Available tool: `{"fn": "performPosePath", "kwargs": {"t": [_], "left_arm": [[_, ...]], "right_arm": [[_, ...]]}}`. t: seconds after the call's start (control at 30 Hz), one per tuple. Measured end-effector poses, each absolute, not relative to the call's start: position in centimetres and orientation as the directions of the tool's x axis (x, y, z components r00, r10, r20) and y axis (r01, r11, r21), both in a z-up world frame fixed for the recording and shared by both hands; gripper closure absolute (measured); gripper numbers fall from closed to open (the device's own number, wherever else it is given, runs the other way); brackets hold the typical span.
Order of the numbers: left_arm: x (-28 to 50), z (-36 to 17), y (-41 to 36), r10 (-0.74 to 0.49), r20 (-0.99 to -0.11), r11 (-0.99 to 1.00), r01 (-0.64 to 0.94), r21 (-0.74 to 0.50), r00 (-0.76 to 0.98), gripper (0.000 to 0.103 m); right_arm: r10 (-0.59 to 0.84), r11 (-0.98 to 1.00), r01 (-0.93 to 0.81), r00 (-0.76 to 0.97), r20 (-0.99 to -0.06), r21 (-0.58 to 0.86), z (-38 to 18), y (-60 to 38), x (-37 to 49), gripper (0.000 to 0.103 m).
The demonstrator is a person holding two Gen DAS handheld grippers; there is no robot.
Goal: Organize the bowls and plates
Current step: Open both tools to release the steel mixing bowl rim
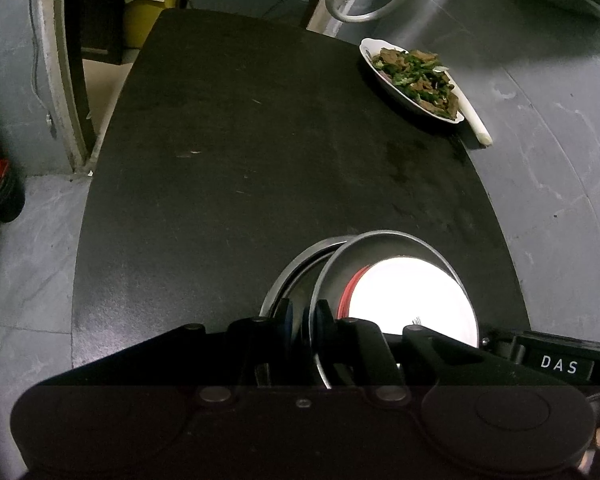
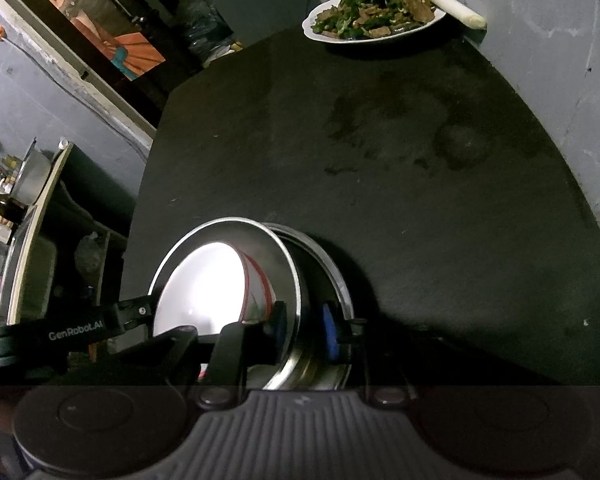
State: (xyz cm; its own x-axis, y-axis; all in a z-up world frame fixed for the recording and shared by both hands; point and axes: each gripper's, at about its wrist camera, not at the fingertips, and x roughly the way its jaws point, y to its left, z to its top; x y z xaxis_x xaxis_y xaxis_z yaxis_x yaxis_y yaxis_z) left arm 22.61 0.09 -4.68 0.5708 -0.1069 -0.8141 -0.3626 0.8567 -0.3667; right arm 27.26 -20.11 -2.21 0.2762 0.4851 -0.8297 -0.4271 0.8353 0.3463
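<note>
A steel bowl (image 1: 384,248) holds a white bowl with a red rim (image 1: 412,300). It sits inside a wider steel bowl (image 1: 296,264) near the front edge of the black table (image 1: 240,140). My left gripper (image 1: 304,318) is shut on the steel bowl's rim from one side. My right gripper (image 2: 304,324) is shut on the same steel bowl (image 2: 228,228) from the opposite side, one finger inside and one outside; the white bowl (image 2: 204,280) and the wider steel bowl (image 2: 324,256) show there too. Each gripper appears in the other's view.
A white plate of cooked greens and meat (image 1: 412,76) stands at the table's far right edge, also in the right wrist view (image 2: 372,12). A white stalk (image 1: 474,120) lies beside it. Grey wall on the right; clutter and dark bottles (image 1: 0,188) on the left.
</note>
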Motion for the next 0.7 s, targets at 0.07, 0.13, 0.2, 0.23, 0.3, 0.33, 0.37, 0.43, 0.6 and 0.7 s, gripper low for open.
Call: {"fn": "performPosePath", "kwargs": {"t": [0.07,0.13,0.2,0.23,0.3,0.33,0.37,0.43,0.6,0.7], "left_arm": [[22.7,-4.6,0.0,-0.103,-0.816,0.862,-0.359,-0.359,0.569,0.089],[22.8,-4.5,-0.2,-0.099,-0.817,0.867,-0.354,-0.350,0.568,0.088],[22.8,-4.4,-0.3,-0.096,-0.817,0.871,-0.350,-0.346,0.569,0.088],[22.7,-4.4,-0.3,-0.094,-0.816,0.872,-0.348,-0.343,0.570,0.087],[22.7,-4.3,-0.4,-0.090,-0.815,0.876,-0.344,-0.339,0.572,0.086],[22.6,-4.2,-0.4,-0.078,-0.816,0.880,-0.346,-0.326,0.572,0.077],[22.6,-4.1,-0.5,-0.054,-0.820,0.883,-0.356,-0.306,0.570,0.071],[22.3,-4.0,-0.3,-0.029,-0.814,0.884,-0.365,-0.292,0.581,0.059],[21.8,-4.0,0.4,-0.030,-0.806,0.872,-0.378,-0.310,0.591,0.051],[21.7,-4.0,0.4,-0.026,-0.805,0.873,-0.378,-0.307,0.593,0.048]], "right_arm": [[0.478,0.839,-0.430,0.286,-0.830,0.334,-2.1,-20.1,27.1,0.077],[0.471,0.841,-0.434,0.296,-0.831,0.323,-1.9,-20.1,27.0,0.076],[0.465,0.843,-0.437,0.300,-0.833,0.313,-1.9,-20.0,26.9,0.075],[0.462,0.845,-0.437,0.304,-0.833,0.309,-1.9,-20.0,26.8,0.075],[0.456,0.847,-0.438,0.310,-0.834,0.301,-1.8,-19.9,26.6,0.075],[0.454,0.848,-0.438,0.313,-0.834,0.297,-1.8,-19.9,26.5,0.075],[0.451,0.849,-0.439,0.316,-0.835,0.293,-1.8,-19.8,26.5,0.075],[0.446,0.852,-0.439,0.323,-0.835,0.285,-1.7,-19.8,26.3,0.074],[0.434,0.856,-0.443,0.338,-0.835,0.266,-1.5,-19.6,26.0,0.074],[0.424,0.859,-0.447,0.350,-0.835,0.250,-1.4,-19.4,25.8,0.068]]}}
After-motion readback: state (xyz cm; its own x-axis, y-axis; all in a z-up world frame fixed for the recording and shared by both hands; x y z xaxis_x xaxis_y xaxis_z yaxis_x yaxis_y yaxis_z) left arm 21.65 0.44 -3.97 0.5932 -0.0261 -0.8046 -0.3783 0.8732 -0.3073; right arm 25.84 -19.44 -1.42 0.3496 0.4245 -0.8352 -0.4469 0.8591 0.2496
